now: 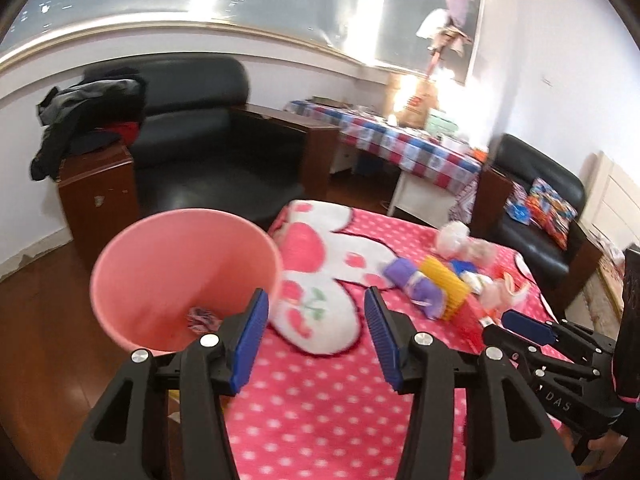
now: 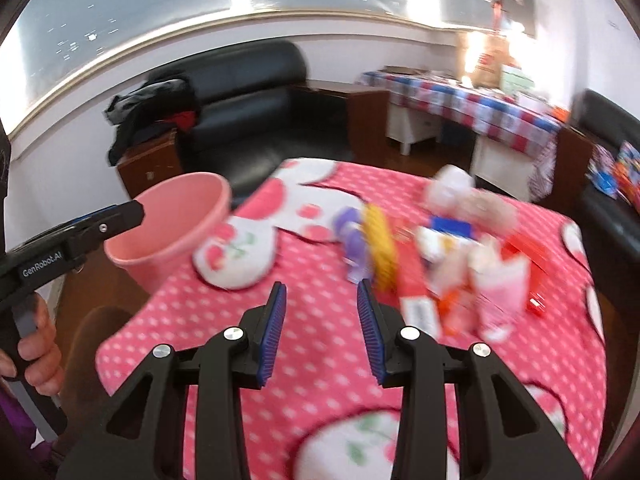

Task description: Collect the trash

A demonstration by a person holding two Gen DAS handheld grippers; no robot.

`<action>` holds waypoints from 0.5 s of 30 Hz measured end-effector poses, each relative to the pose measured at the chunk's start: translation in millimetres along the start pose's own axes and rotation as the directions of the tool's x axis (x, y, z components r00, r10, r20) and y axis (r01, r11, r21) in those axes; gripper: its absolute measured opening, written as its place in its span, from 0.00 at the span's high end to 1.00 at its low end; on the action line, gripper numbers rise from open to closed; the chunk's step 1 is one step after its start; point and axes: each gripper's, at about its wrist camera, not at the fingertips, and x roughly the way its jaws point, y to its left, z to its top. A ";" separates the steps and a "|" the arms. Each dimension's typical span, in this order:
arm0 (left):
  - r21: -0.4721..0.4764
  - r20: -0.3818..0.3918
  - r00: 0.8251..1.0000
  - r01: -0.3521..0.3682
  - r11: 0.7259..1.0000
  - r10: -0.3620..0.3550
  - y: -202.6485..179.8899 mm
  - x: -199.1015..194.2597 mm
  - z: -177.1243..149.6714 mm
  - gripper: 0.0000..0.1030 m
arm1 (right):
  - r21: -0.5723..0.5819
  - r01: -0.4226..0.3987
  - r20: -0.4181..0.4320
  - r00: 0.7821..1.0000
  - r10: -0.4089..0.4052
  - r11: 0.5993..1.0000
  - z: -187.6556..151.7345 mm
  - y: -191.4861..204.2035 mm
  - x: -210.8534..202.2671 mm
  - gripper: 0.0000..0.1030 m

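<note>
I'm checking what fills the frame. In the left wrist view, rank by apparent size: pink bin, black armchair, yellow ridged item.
1. Black armchair
2. Pink bin, which looks big partly because it is near the camera
3. Yellow ridged item, clearly the smallest

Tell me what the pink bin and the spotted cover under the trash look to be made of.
Pink bin: probably moulded plastic, going by its smooth, even-coloured, thin rigid wall with a matte sheen. Spotted cover: looks like soft fleece or plush fabric, since its surface is fuzzy, it drapes over the edge, and the dots are printed on; blur leaves the weave unclear.
</note>
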 end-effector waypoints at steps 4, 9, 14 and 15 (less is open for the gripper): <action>0.030 -0.026 0.999 0.048 0.998 -0.047 -25.2 11.7 -4.7 0.52 | 0.051 0.064 -0.004 0.998 -0.064 0.997 -13.6 -29.0 -9.4 0.64; 0.039 -0.065 0.993 0.105 0.994 -0.102 -50.8 32.0 -5.2 0.52 | 0.095 0.099 -0.021 0.995 -0.098 0.990 -27.1 -52.1 -11.8 0.64; 0.015 -0.101 0.987 0.126 0.992 -0.124 -67.2 62.6 3.0 0.53 | 0.127 0.112 -0.015 0.994 -0.111 0.986 -30.4 -69.0 -12.3 0.64; 0.002 -0.112 0.986 0.126 0.992 -0.125 -69.0 71.0 5.1 0.54 | 0.134 0.114 -0.014 0.993 -0.114 0.984 -30.6 -72.4 -12.5 0.64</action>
